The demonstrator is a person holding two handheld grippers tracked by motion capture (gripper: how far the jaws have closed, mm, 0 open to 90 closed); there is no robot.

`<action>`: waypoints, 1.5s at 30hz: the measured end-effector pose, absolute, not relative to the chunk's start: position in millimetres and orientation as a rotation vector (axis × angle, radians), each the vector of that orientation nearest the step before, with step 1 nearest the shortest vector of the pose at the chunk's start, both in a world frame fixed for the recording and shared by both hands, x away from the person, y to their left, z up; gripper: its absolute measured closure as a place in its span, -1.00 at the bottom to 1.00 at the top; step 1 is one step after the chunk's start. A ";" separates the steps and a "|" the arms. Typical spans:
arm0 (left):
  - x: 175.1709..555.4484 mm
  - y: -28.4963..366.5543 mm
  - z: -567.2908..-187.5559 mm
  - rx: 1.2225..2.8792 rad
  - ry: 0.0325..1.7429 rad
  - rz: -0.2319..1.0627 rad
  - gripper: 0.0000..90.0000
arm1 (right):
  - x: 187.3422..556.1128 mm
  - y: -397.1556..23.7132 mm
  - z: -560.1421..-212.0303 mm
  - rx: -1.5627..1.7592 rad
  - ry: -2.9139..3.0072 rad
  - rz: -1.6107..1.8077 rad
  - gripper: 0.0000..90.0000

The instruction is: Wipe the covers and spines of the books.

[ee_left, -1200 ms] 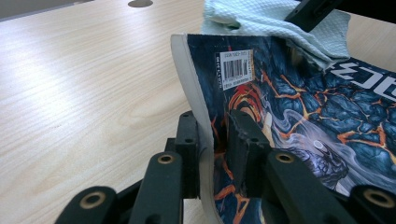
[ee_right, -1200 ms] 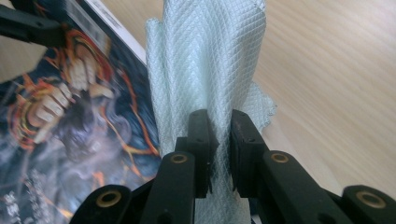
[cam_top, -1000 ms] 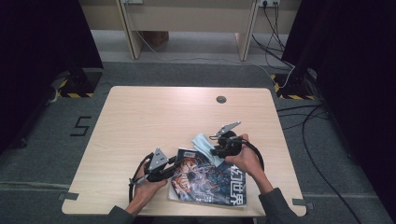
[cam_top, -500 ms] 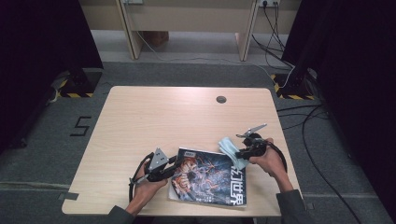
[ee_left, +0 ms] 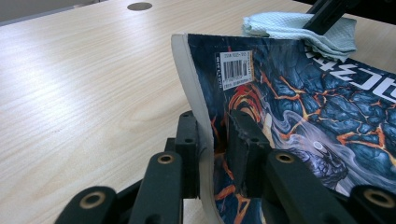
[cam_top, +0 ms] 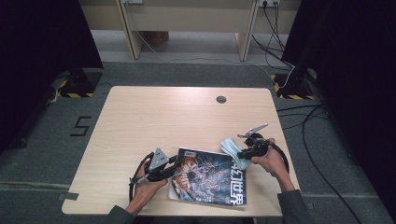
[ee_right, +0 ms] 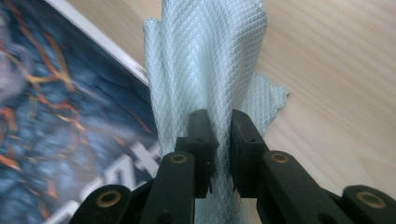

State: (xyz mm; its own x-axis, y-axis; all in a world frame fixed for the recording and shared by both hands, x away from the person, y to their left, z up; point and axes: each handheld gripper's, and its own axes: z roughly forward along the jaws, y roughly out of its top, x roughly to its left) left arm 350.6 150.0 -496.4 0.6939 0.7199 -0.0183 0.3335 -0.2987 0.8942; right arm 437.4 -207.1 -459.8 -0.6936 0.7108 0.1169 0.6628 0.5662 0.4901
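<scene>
Cloth (cam_top: 232, 150) handling is the step in hand: the pale green cloth lies bunched at the far right corner of the magazine (cam_top: 210, 177), partly on the cover and partly on the table (cam_top: 154, 116), and it appears to be in the course of being drawn off the cover toward the bare wood at the right. The right gripper (ee_right: 219, 140) is clamped on a gathered fold of the cloth (ee_right: 205, 60); its jaws stand almost together with only the fabric between them. The left gripper (ee_left: 212, 154) is clamped on the magazine's near left edge (ee_left: 196, 93), one jaw under the pages and one on the cover, so that this edge curls up off the table while the rest of the magazine lies flat (the barcode label marks the pinched side). Judged from these positions, the next move calls for carrying the cloth fully clear of the cover without dragging the magazine, the left grip serving as the anchor. Whether the cloth's trailing corner touches the cover or the wood cannot be told from the high view.
</scene>
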 end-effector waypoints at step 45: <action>350.8 149.4 -495.3 1.901 0.814 0.487 0.64 | 438.5 -199.3 -455.1 1.133 2.688 0.709 0.80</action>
